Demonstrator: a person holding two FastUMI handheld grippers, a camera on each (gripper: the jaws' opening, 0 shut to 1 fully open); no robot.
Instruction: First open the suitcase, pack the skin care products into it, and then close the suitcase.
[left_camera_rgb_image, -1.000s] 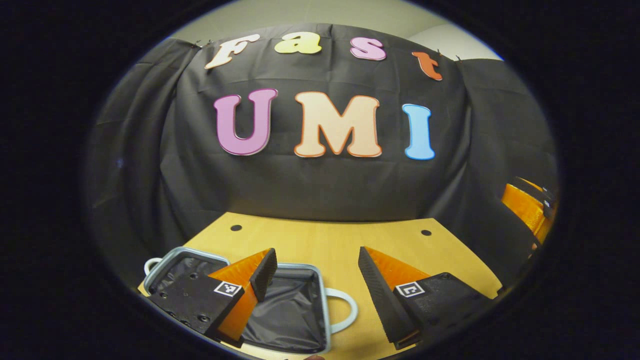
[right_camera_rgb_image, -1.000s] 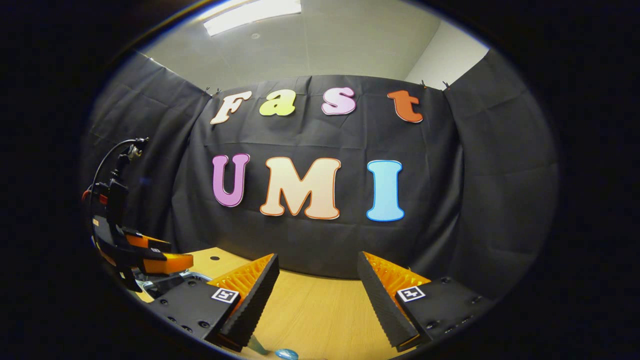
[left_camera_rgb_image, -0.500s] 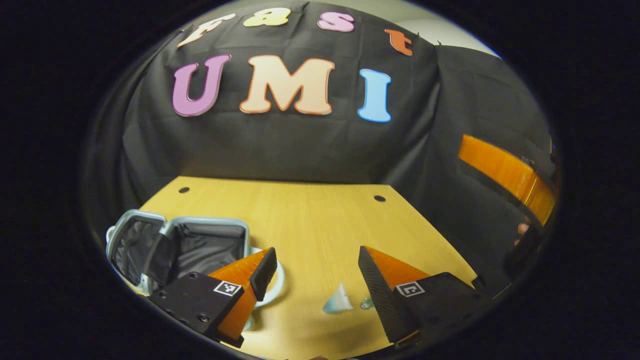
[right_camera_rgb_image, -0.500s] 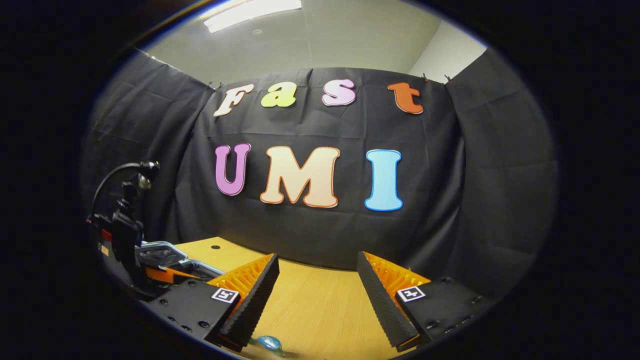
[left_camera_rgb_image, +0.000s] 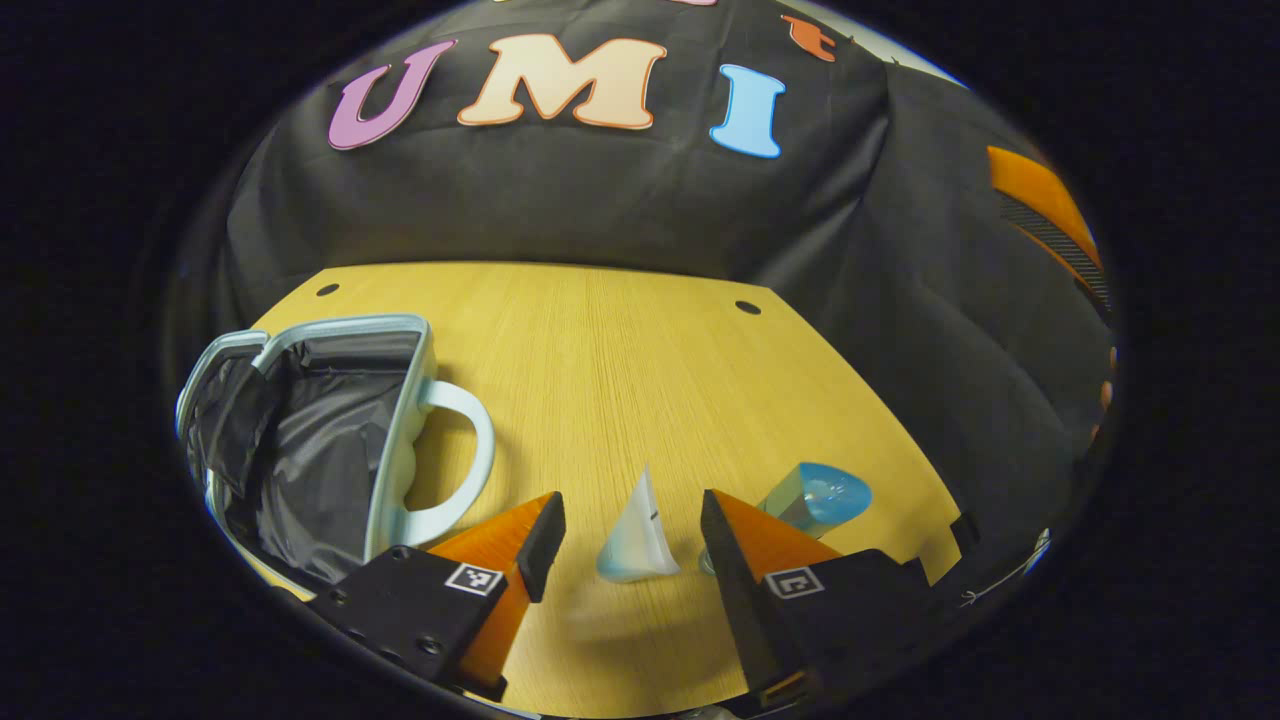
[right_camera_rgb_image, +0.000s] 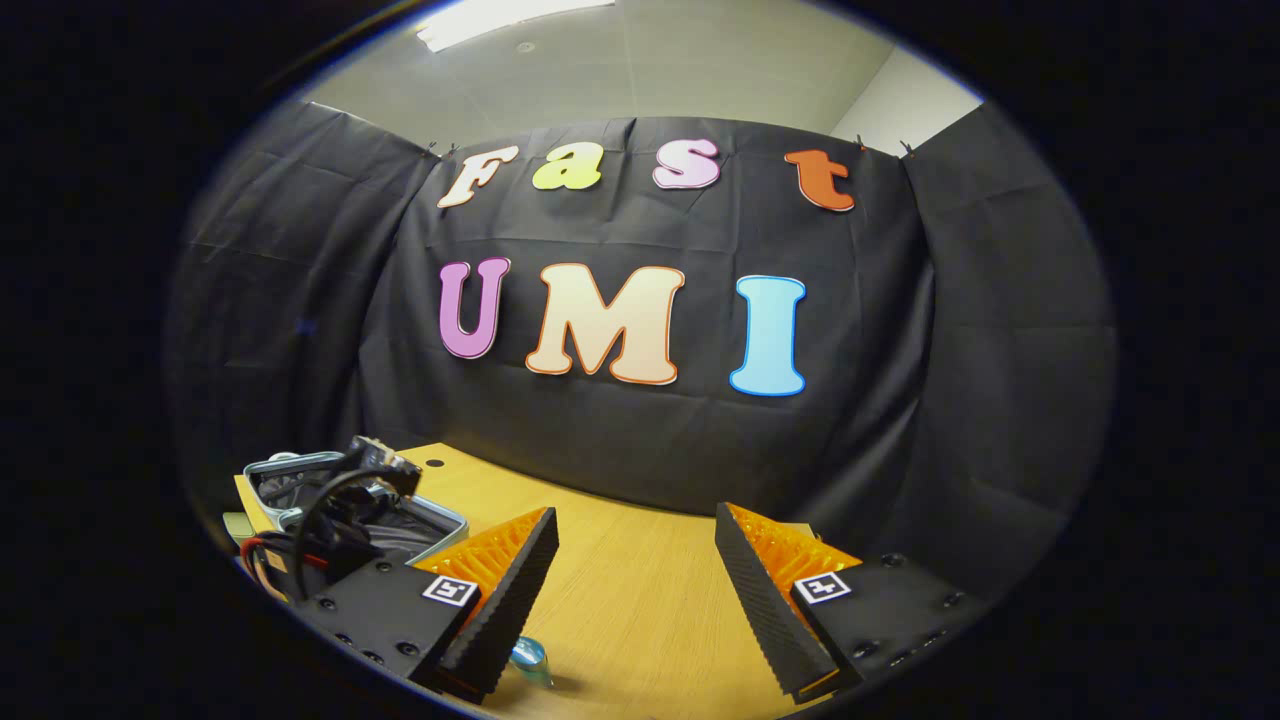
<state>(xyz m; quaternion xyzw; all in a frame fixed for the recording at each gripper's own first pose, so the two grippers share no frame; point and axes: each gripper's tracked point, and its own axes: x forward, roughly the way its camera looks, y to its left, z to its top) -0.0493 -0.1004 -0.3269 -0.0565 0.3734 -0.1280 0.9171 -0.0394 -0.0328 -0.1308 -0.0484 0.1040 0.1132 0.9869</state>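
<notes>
The left claw (left_camera_rgb_image: 625, 540) has swung from over the open suitcase (left_camera_rgb_image: 300, 440) toward the tube (left_camera_rgb_image: 632, 535), which now lies between its wide-open, empty fingers; a bottle (left_camera_rgb_image: 815, 497) lies just right. Packing begins. The right claw (right_camera_rgb_image: 635, 590) hovers open, empty, above the bench (left_camera_rgb_image: 620, 370).

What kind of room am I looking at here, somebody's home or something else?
Probably a staged recording booth, not a home: black cloth wall hung around a bare wooden table, an open suitcase on it, and office-style ceiling light above.
</notes>
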